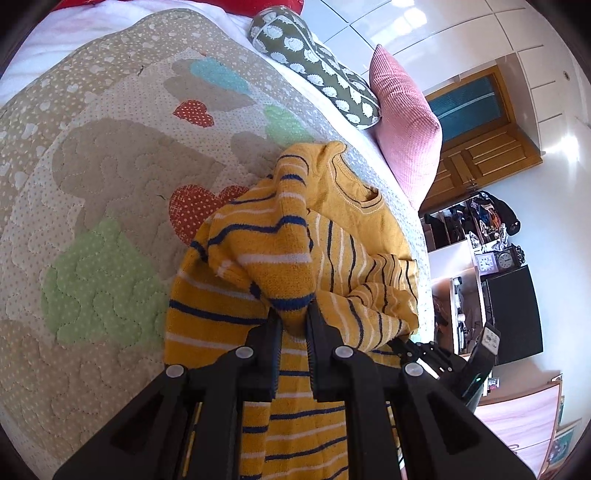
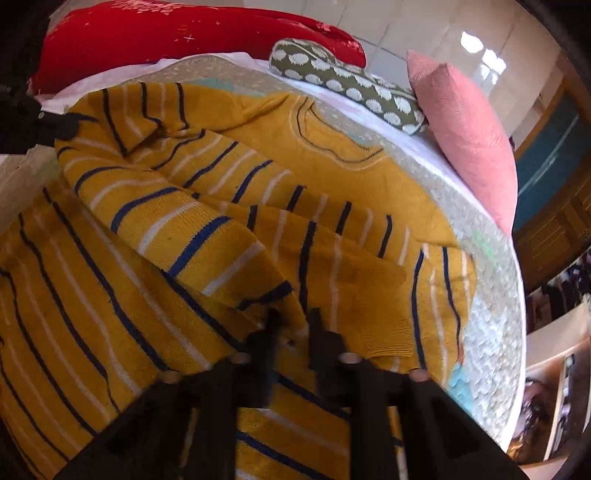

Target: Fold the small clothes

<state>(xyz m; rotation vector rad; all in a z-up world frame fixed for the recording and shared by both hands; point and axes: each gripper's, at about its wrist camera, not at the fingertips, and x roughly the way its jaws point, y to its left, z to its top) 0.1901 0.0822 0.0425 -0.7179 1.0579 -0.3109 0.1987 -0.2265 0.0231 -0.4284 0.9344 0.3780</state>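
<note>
A small yellow knit sweater with blue and white stripes lies bunched on the quilt, its neck opening toward the pillows. My left gripper is shut on a raised fold of striped knit, which drapes over and below the fingers. In the right wrist view the sweater fills most of the picture in creased folds. My right gripper is blurred, and a fold of the striped fabric runs in between its fingertips, so it is shut on the sweater's edge.
The quilt is beige with heart patches and covers a bed. A green patterned pillow and a pink cushion lie at the bed's far side, a red cover behind. Shelves and a wooden door stand beyond the bed's right edge.
</note>
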